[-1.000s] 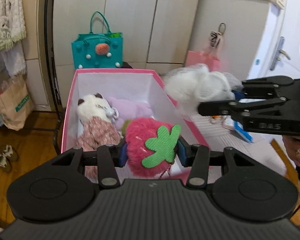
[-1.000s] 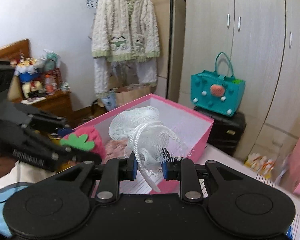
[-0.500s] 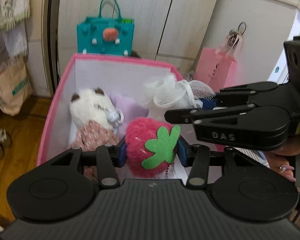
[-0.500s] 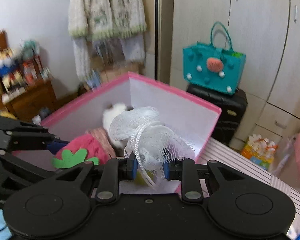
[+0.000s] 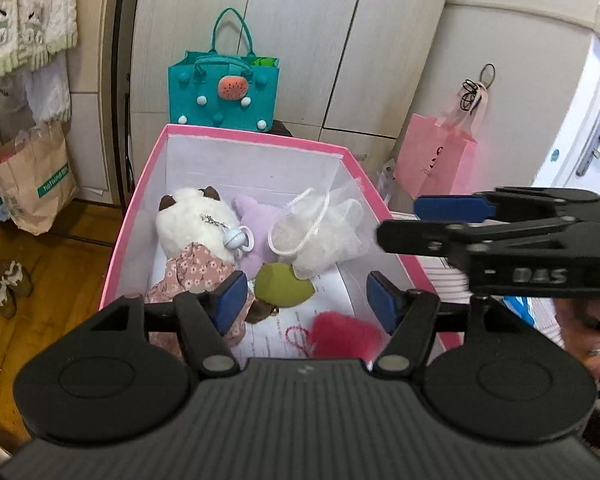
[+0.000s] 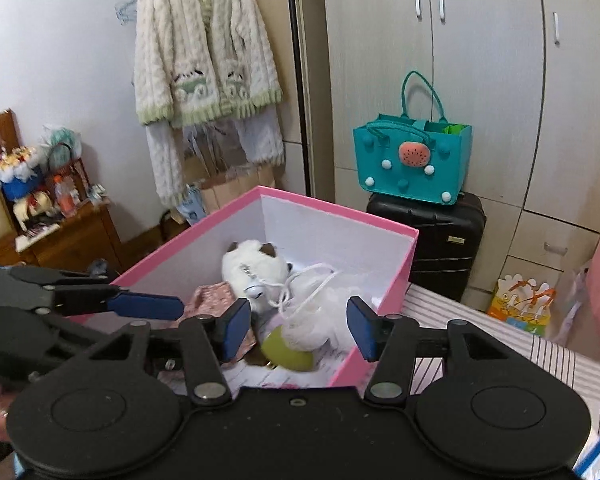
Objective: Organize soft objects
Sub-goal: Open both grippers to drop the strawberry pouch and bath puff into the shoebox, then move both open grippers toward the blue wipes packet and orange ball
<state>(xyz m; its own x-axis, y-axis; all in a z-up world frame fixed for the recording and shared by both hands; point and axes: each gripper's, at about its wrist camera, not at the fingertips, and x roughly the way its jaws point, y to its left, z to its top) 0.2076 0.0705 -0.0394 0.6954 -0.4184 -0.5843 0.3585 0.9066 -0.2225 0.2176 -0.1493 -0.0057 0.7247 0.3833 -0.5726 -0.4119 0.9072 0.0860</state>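
While fluffy strawberry [image 5: 346, 334] and mesh pouf [image 5: 320, 236] lie boxed, both jaws gape.

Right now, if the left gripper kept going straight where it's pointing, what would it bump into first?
Probably the olive-green heart cushion in the pink box, which sits dead ahead between the left gripper's open fingers. The red strawberry plush lies just below that line; depth is hard to judge.

Beige wardrobe doors [image 6: 480, 80], wooden floor [image 5: 40, 300], white wall [image 6: 60, 60], wooden cabinet [image 6: 72, 236].
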